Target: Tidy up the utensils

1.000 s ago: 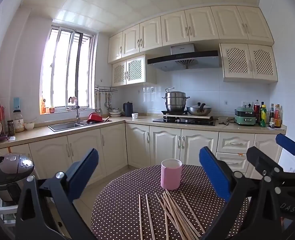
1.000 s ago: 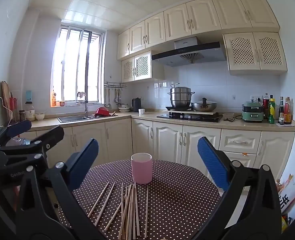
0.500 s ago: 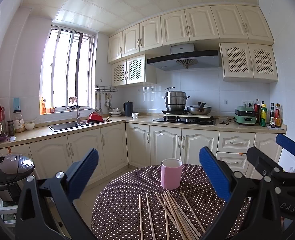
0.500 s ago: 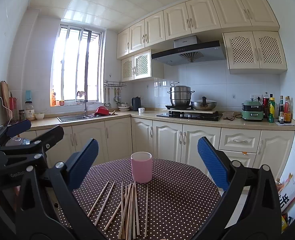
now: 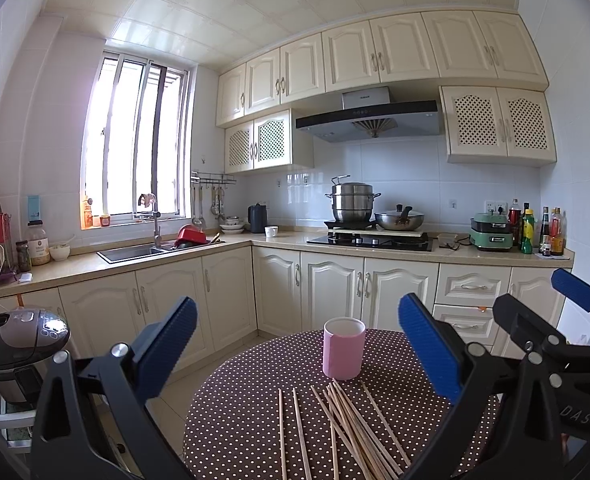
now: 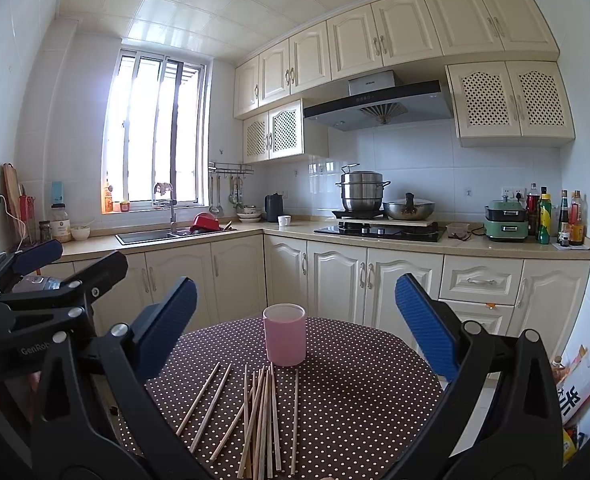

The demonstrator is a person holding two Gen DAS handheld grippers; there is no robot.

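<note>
Left gripper [image 5: 297, 344]: blue-padded fingers [image 5: 167, 344] spread wide, nothing between them, held above the near edge of the round tabletop [image 5: 235, 420] with its brown, white-dotted cloth. Right gripper [image 6: 295, 328]: fingers [image 6: 425, 324] likewise spread wide and empty. Each gripper shows in the other's view: the right one at the right edge of the left wrist frame [image 5: 567, 344], the left one at the left edge of the right wrist frame [image 6: 35, 300].

Between the fingers, centre of both frames: a pale pink cylindrical cup [image 5: 343, 348] [image 6: 285, 335] standing upright on the tabletop, mouth open; contents not visible.

Just in front of the cup, lower centre: loose light wooden chopsticks [image 5: 347, 428] [image 6: 259, 416] lying flat on the cloth. Most overlap in a rough bundle whose far ends lie close to the cup's base; a few lie apart beside it. In the right wrist frame two lie angled to the left of the bundle and one lies alone to its right. None stand in the cup.

Beyond the tabletop: cream kitchen cabinets [image 5: 335, 284], a steel sink [image 5: 131, 252] under the window at left, a stacked steel steamer pot [image 5: 351, 202] and a wok on the black hob, upper centre. A dark rice cooker [image 5: 23, 336] sits at the lower left of the left wrist frame.
</note>
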